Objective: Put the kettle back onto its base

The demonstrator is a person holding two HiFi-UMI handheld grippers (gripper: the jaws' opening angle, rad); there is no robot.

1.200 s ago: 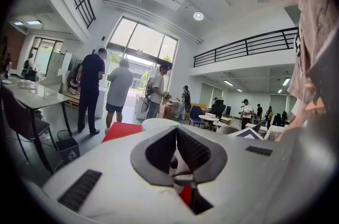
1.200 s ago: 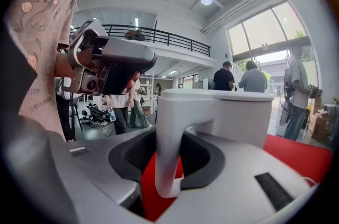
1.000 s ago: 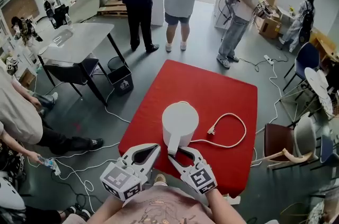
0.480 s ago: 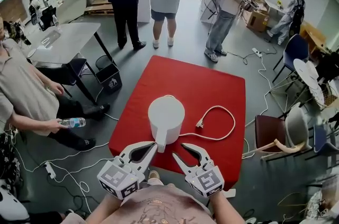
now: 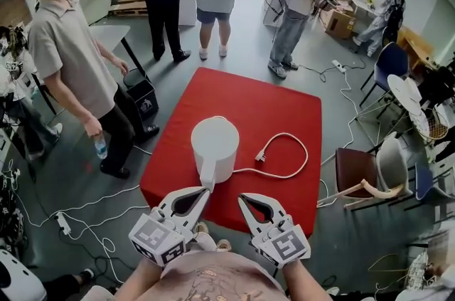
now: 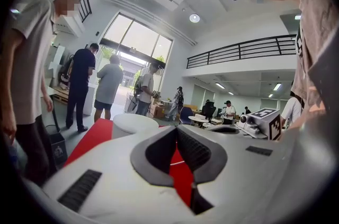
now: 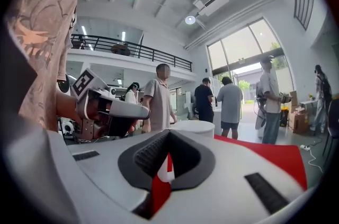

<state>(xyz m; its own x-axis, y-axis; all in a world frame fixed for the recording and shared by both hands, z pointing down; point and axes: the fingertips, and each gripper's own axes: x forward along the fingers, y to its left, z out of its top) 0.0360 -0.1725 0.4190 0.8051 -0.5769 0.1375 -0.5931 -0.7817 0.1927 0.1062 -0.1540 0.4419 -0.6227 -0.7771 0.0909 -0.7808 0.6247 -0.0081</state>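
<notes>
The white kettle [image 5: 215,141] stands upright on the red table [image 5: 284,111], its handle toward me. A white cord [image 5: 288,150] loops from under the kettle to a loose plug [image 5: 261,156]. Whatever is beneath the kettle is hidden. My left gripper [image 5: 205,190] hovers just short of the handle, shut and empty. My right gripper [image 5: 242,198] hangs to the right of the handle, apart from it; its jaws have just been closing with nothing between them and now stand shut. The kettle's top [image 6: 132,123] shows beyond the shut left jaws, and again as the kettle [image 7: 195,127] beyond the right ones.
A person in a beige shirt [image 5: 71,57] holding a bottle stands by the table's left side, next to a black bin [image 5: 142,97]. Three people stand beyond the far edge. Chairs [image 5: 370,178] crowd the right side. Cables trail over the floor [image 5: 85,214].
My right gripper has let go of the kettle's handle, drawn back toward me and shut. The kettle stays on the table. The person at the left has stood up.
</notes>
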